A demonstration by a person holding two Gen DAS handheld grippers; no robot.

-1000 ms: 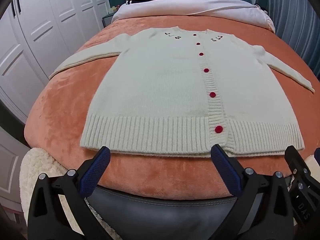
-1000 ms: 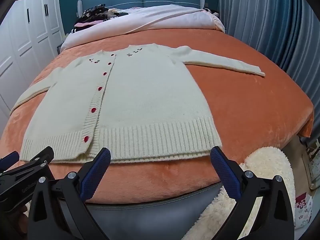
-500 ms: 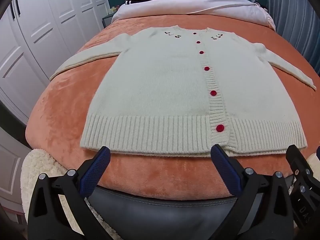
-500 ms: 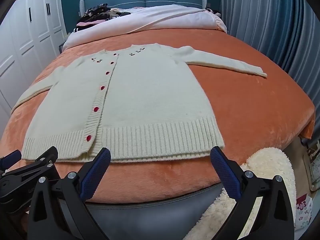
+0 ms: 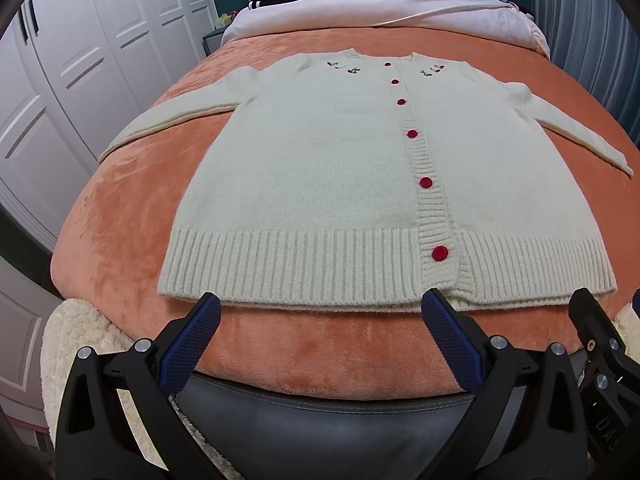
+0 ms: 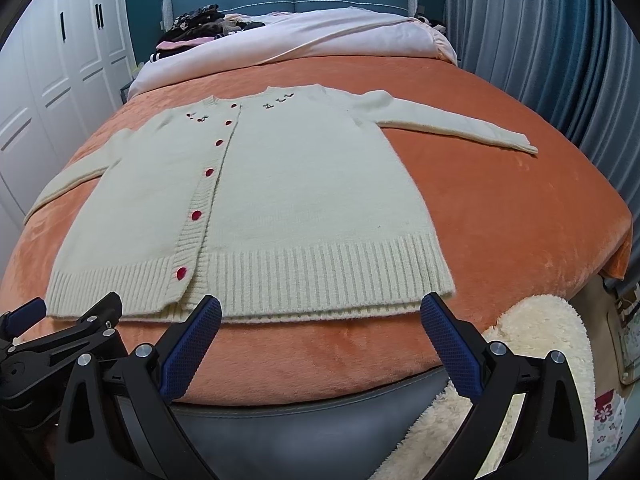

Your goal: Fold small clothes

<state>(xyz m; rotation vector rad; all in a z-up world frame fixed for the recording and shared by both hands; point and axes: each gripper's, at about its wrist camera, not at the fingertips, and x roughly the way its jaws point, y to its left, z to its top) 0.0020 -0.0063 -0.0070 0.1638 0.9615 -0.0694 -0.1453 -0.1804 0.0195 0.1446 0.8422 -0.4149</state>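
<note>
Lying flat: cream cardigan (image 5: 320, 168) spread face up on the orange blanket (image 5: 120, 216) of the bed, buttoned shut, hem toward the cameras.
cardigan detail: six red buttons (image 5: 425, 182) run down the ribbed front band; small cherry stitching (image 5: 344, 67) on both sides of the neckline; ribbed hem (image 6: 320, 280) near the foot edge of the bed.
sleeves: both stretched out sideways; right sleeve (image 6: 452, 126) straight on the blanket, left sleeve (image 5: 168, 120) angled toward the bed's side edge.
left claw (image 5: 320, 334): wide, holds nothing, blue fingertips (image 5: 192, 344) low in front of the hem, apart from the cloth.
right claw (image 6: 320, 334): wide, holds nothing, just short of the hem's right half, not touching.
claw positions: side by side; each shows at the edge of the other's view.
background: white wardrobe (image 5: 80, 60) at left, blue curtain (image 6: 540, 40) at right, pale duvet (image 6: 340, 36) and a dark clothes pile (image 6: 192, 28) at the head of the bed.
floor: fluffy cream rug (image 6: 540, 340) beside the bed foot.
</note>
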